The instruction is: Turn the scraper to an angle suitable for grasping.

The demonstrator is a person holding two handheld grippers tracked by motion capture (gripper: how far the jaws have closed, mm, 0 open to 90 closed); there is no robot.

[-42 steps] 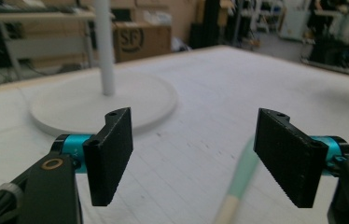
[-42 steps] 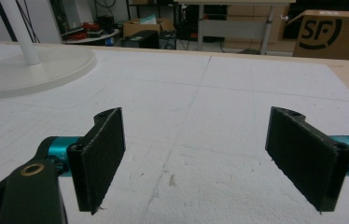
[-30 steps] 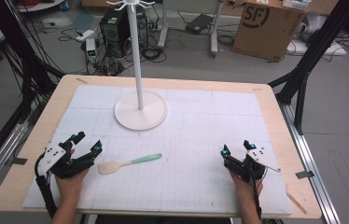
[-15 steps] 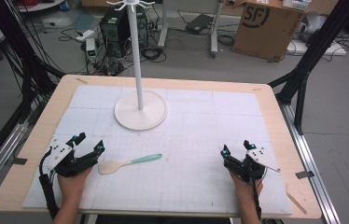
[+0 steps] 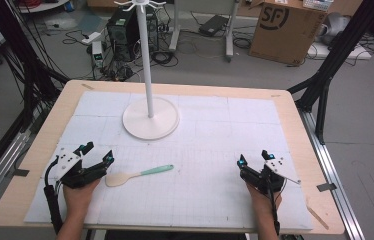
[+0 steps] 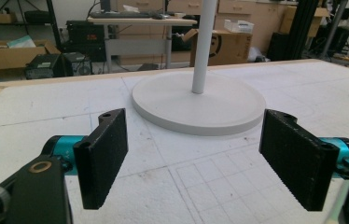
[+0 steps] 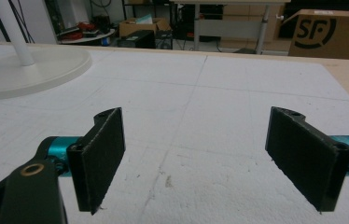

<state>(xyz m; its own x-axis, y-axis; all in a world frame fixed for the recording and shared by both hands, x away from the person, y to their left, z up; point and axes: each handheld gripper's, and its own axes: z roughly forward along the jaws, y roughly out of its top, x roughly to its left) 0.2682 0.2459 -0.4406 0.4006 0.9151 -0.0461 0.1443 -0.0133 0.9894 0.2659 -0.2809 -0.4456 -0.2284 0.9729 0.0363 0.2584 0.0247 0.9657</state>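
Your left gripper (image 5: 96, 153) sits low over the white mat (image 5: 215, 150) at the near left of the table (image 5: 295, 107), with its jaws spread wide and nothing between them. In the left gripper view (image 6: 193, 154) both black pads face each other across bare mat, and the round base of the white stand (image 6: 198, 105) lies straight ahead of the jaws, well beyond their tips.

The spatula (image 5: 137, 174) lies flat on the mat just to the right of your left gripper. Its pale wooden blade is the end nearest the claw, close beside the right-hand jaw tip but apart from it as far as the high view shows. Its mint-green handle points away from the claw, toward the middle of the table and slightly toward the stand. A sliver of pale green at the bottom right corner of the left gripper view may be that handle, but it is too small to be sure. The spatula is not inside the jaw gap.

Your right gripper (image 5: 254, 159) rests at the near right of the mat, well apart from the spatula, which lies far off to its left. In the right gripper view (image 7: 193, 161) its jaws are also spread wide over bare mat, holding nothing, with the stand base ahead and to their left.
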